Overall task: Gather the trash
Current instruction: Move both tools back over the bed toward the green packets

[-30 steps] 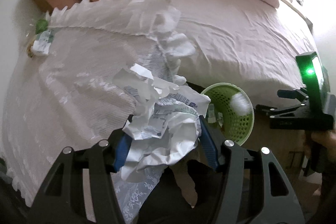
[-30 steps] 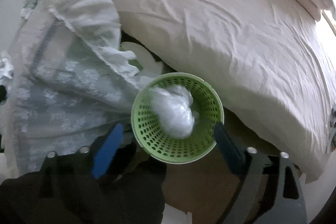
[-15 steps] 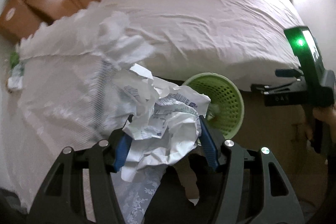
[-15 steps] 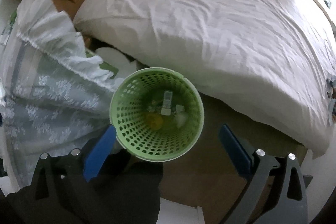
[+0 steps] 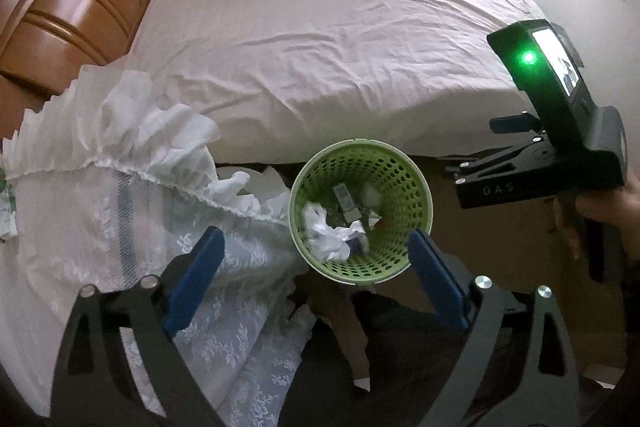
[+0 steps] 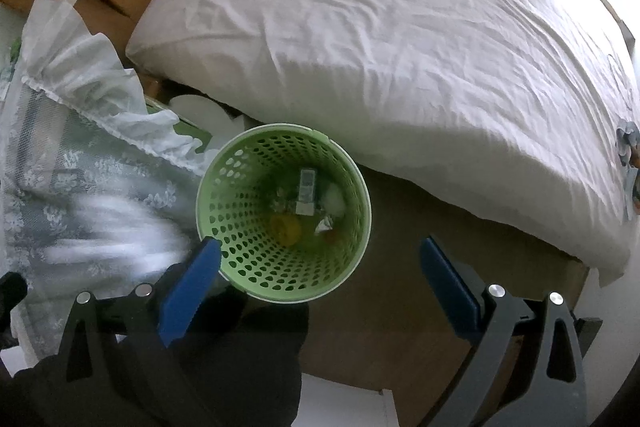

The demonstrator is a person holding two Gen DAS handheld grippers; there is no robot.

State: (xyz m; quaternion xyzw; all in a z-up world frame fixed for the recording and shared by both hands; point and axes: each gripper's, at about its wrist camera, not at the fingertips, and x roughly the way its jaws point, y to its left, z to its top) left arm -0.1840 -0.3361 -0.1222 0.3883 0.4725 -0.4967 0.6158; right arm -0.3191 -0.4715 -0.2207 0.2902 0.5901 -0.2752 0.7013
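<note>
A green mesh basket (image 5: pixel 404 183) stands on the floor between the bed and a lace-draped stand. A crumpled white paper (image 5: pixel 326 233) lies inside it on small scraps, among them a little white packet (image 5: pixel 343 195). My left gripper (image 5: pixel 318 273) hangs above the basket's near rim. Its jaws are opening and nothing is between the blue pads. My right gripper (image 6: pixel 320 285) points down over the same basket (image 6: pixel 240 187), open and empty, its left pad at the rim. A blurred white streak (image 6: pixel 108 235) crosses the lace in the right wrist view.
The bed (image 5: pixel 340 39) with a pale pink sheet fills the far side, with a wooden headboard (image 5: pixel 76 3) at the left. Frilled lace cloth (image 5: pixel 120 211) drapes left of the basket. A hand holds the right gripper's black housing (image 5: pixel 560 131) at the right. Brown floor (image 6: pixel 400 267) lies right of the basket.
My left gripper swung over the basket and let go of the crumpled paper, which now lies inside. The white wad seen over the basket under my right gripper is gone from view.
</note>
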